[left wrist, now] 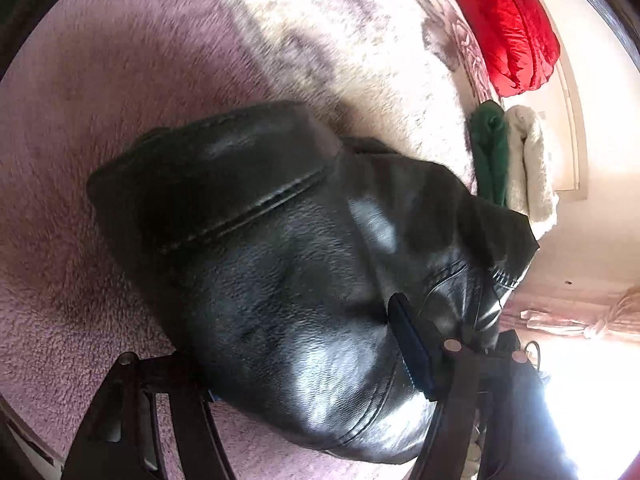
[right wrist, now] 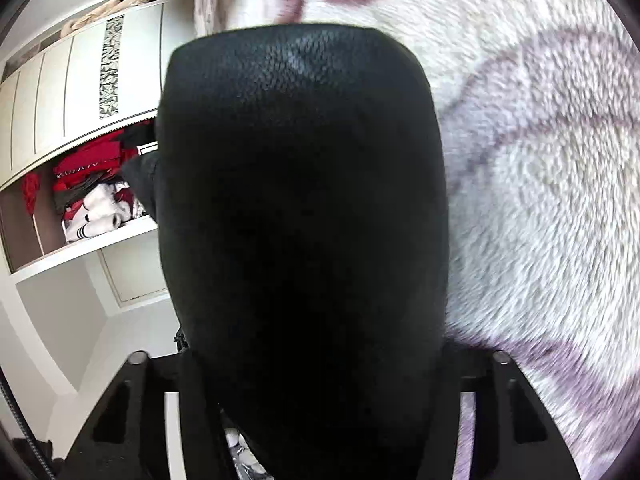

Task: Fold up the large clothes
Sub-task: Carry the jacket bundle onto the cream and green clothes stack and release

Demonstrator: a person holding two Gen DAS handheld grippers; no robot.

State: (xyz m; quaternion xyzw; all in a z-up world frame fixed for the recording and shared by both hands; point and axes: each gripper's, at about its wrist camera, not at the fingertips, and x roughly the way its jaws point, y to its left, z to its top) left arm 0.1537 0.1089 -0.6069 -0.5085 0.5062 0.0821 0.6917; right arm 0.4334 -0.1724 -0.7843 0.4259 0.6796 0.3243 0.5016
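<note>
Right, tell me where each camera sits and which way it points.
Left wrist: on the left gripper, looking down at the black leather jacket on the fleece blanket; jaws part hidden.
Right wrist: on the right gripper, jacket filling the view, wardrobe behind.
Shared: jacket, blanket.

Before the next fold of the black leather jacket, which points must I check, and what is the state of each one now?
1. Left gripper holds the black leather jacket: ok, one finger lies over the leather near an edge.
2. Right gripper holds the jacket: cannot tell, the leather hides its fingers.
3. Jacket rests on the fleece blanket: ok in the left view.
4. Jacket lies flat: not ok, it bulges and creases.
5. Folded green garment and white garment are apart from the jacket: cannot tell, its edge overlaps them in view.
</note>
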